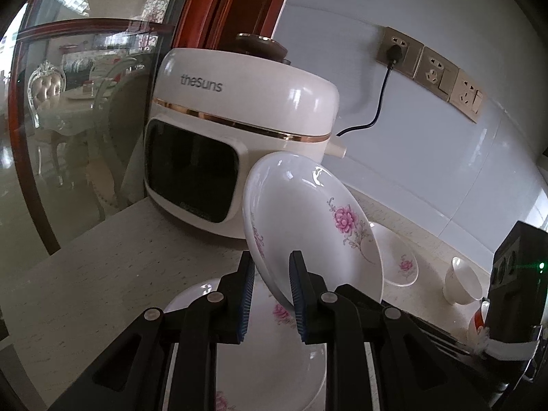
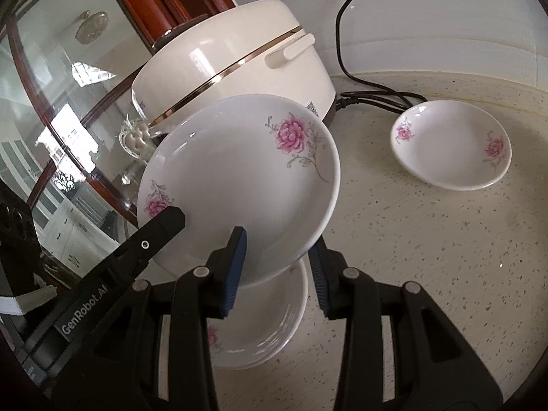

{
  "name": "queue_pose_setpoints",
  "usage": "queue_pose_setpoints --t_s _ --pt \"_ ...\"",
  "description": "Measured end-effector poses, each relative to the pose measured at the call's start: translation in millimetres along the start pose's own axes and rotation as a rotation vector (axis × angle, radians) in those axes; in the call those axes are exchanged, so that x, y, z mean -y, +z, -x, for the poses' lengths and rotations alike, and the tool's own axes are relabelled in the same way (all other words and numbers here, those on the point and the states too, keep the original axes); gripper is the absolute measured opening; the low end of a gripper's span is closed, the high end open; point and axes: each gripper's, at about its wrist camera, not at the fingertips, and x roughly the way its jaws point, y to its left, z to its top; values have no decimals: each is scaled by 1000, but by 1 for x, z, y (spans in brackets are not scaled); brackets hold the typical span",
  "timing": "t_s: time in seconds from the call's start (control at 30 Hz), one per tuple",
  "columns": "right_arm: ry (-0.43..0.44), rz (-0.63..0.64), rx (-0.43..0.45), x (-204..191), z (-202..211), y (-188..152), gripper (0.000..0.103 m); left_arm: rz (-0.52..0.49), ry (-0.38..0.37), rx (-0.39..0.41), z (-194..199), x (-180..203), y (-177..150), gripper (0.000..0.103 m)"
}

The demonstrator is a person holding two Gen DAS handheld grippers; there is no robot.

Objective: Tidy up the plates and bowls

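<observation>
A white plate with pink flowers (image 1: pixel 308 212) (image 2: pixel 239 171) is held tilted above the counter by both grippers. My left gripper (image 1: pixel 272 294) is shut on its near rim in the left wrist view. One of the left gripper's fingers (image 2: pixel 161 229) shows at the plate's left edge in the right wrist view. My right gripper (image 2: pixel 277 270) is shut on the lower rim. Directly below lies a stack of matching plates (image 1: pixel 270 363) (image 2: pixel 263 335) on the counter. A smaller flowered dish (image 2: pixel 452 144) (image 1: pixel 400 260) sits apart on the counter, to the right.
A cream rice cooker (image 1: pixel 222 120) (image 2: pixel 233 58) stands close behind the held plate, its black cord (image 2: pixel 376 92) running past the small dish. A small white cup (image 1: pixel 460 281) stands at the right. Glass door with a wooden frame (image 1: pixel 85 120) borders the speckled counter (image 2: pixel 428 257) on the left.
</observation>
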Motion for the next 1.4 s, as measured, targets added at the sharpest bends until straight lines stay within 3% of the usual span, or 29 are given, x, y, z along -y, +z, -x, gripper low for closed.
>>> queue_pose_setpoints --t_s 0.53,1.4 --pt "-7 77 -104 -23 -14 -13 41 43 28 -29 7 -29 -11 21" --pt "-53 194 -272 -45 -35 -36 41 130 38 -177 1 -72 -38 20"
